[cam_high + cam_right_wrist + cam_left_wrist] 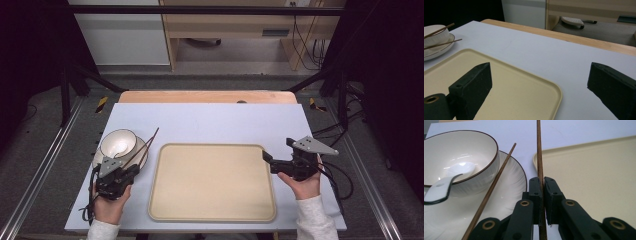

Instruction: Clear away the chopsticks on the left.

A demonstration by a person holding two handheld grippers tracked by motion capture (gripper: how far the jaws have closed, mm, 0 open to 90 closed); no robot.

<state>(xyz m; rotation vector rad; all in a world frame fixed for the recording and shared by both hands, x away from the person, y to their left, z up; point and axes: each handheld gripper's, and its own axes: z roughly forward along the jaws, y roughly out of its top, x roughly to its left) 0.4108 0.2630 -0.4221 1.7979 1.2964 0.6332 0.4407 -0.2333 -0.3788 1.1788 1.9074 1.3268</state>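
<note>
Your left gripper (541,185) is clamped on one chopstick (539,152), which sticks out past the jaws between the plate (516,182) and the tray (584,170). Risk: it's a thin, smooth dark-wood stick pinched near one end, so a quick swing could let it pivot or slip out, or its tip could clip the bowl (474,152) w/ the spoon (446,182). The 2nd chopstick (496,182) leans on the plate beside the bowl. Your right gripper (539,82) is spread wide, holding nothing, over the tray's corner.
</note>
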